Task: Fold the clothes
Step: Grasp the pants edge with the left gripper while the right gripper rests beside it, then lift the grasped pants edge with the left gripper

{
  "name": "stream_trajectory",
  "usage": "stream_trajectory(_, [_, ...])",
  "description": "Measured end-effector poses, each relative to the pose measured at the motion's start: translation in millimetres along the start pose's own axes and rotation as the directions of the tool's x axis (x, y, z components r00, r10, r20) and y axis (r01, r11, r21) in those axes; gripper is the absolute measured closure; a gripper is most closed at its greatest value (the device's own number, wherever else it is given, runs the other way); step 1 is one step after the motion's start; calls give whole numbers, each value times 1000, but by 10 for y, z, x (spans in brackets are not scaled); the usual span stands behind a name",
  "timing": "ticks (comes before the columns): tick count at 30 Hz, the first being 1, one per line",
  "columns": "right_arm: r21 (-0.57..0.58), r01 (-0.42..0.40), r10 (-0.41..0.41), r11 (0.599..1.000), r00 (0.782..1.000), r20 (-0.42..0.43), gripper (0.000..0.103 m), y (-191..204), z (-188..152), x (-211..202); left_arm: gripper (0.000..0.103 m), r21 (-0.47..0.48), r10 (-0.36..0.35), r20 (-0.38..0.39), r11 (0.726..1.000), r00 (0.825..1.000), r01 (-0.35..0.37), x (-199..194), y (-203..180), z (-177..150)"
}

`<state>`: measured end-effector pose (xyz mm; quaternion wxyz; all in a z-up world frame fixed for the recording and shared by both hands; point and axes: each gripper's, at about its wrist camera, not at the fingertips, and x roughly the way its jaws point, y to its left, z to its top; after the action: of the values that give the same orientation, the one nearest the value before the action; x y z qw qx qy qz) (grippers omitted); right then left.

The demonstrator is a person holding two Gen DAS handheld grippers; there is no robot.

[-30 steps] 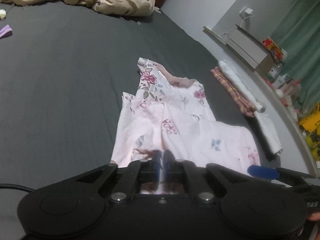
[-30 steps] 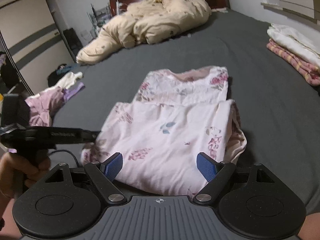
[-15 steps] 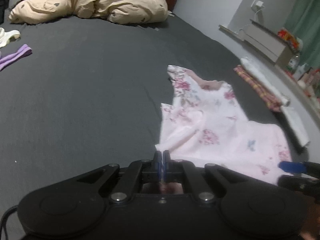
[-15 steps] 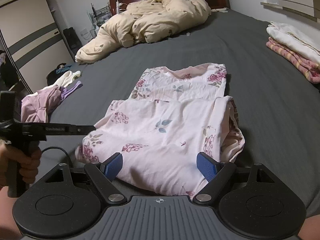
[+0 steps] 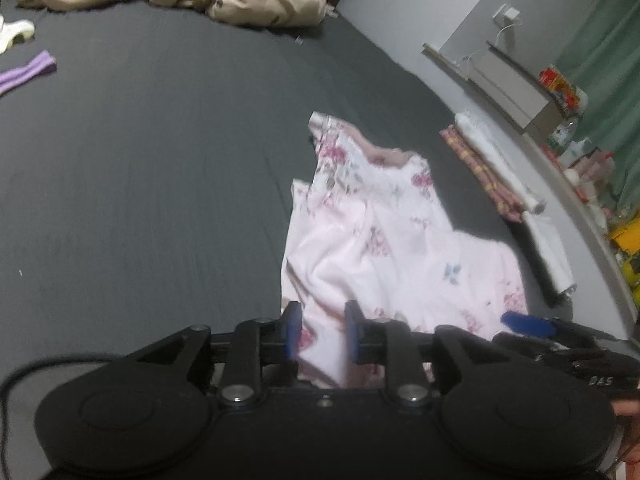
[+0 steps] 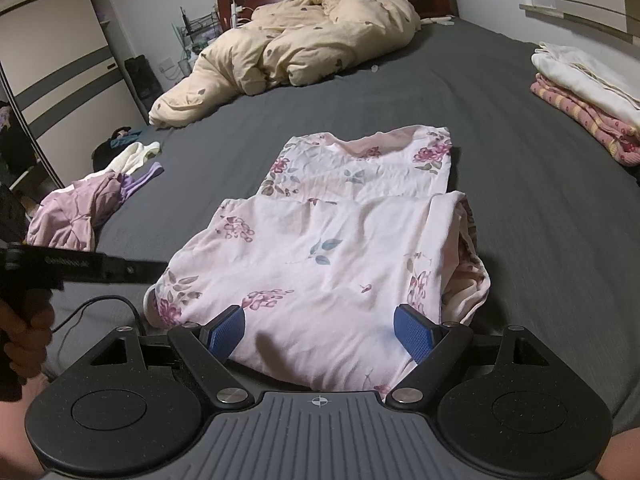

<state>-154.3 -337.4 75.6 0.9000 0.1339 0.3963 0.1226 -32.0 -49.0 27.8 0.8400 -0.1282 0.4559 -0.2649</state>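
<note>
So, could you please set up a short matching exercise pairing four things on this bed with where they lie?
Things:
1. floral shirt
2. beige duvet
3. purple garment
4. folded stack

Places:
A. far end, by the headboard
B. right edge of the bed
C. just ahead of the right tongs
D. left edge of the bed

Pairs: 1-C, 2-A, 3-D, 4-B

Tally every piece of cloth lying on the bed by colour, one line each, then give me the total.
Pink floral: 1, the shirt
Beige: 1, the duvet
Cream or white: 2, the folded piece on the stack and a small garment
Pink striped: 1, the folded piece beneath it
Purple: 1, the crumpled garment
Total: 6
</note>
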Motion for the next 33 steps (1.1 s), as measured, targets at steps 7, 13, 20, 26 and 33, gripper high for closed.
stream_trajectory(7, [-7, 5, -5, 1000, 1000, 0, 21, 6, -4, 10, 79, -140, -84, 17, 986, 996, 86, 112, 76, 1])
stream_trajectory(13, [-3, 1, -1, 1000, 1000, 2, 20, -11, -5, 19, 79, -170, -125, 48, 976, 991, 132, 34, 34, 37])
stream_trajectory(20, [3, -5, 5, 1000, 1000, 4, 20, -40, -2, 35, 75, -168, -136, 33, 976, 990, 140, -92, -17, 16])
stream_trajectory(26, [8, -10, 10, 1000, 1000, 5, 20, -64, 2, 51, 75, -213, -138, 20, 967, 990, 139, 116, -27, -20])
stream_trajectory(33, [13, -16, 16, 1000, 1000, 7, 20, -99, 7, 71, 75, -384, -223, 128, 887, 966, 256, 89, 214, -21])
